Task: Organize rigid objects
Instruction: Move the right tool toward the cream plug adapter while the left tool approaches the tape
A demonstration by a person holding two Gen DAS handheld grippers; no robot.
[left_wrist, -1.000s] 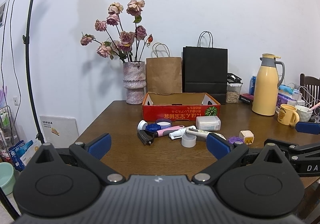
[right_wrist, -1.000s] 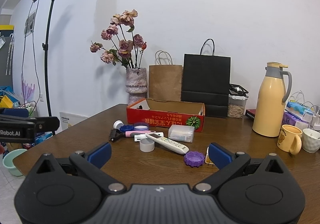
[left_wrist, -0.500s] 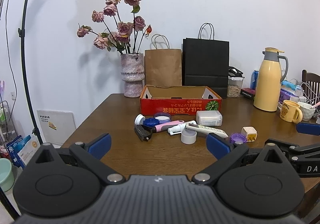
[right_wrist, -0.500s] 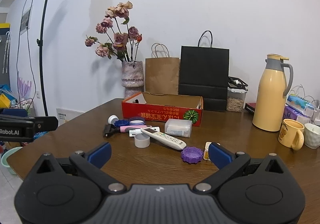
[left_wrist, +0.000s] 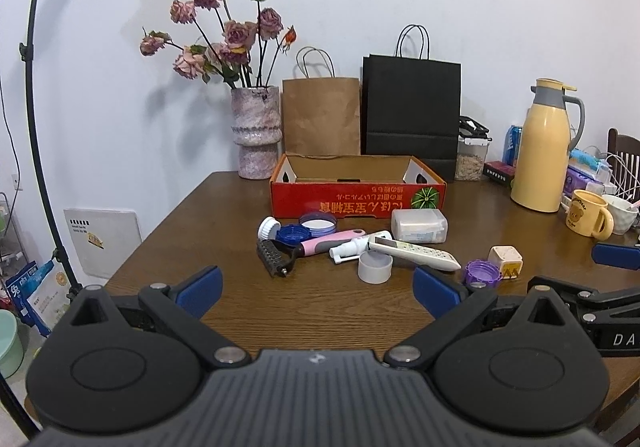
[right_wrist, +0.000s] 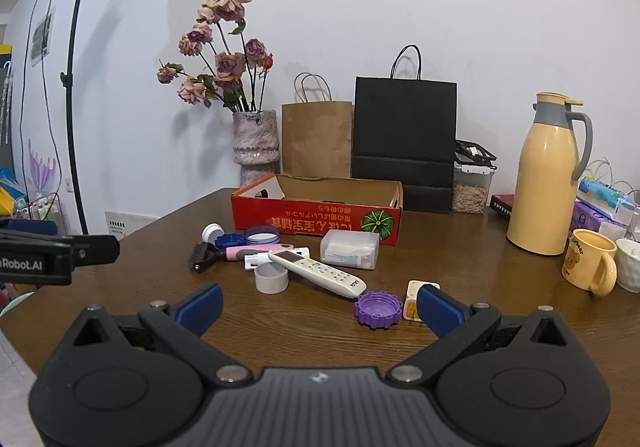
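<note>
Both our hand-held grippers — left hand-held gripper (left_wrist: 316, 289), right hand-held gripper (right_wrist: 320, 305) — hang spread wide and empty. We judge nothing sorted yet: the red cardboard box (left_wrist: 357, 196) looks bare, while the white remote control (right_wrist: 317, 272), purple ridged cap (right_wrist: 378, 308) and grey tape ring (right_wrist: 271, 278) lie on the brown wooden table (left_wrist: 224, 215) before it.

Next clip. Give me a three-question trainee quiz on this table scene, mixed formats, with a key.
1. True or false: the red box already holds the white remote.
2. The purple lid lies nearest: A) vase B) remote tip C) thermos.
3. Fill in: both grippers, left gripper and right gripper, are ____ and hold nothing.

Key: 1 false; 2 B; 3 open.
</note>
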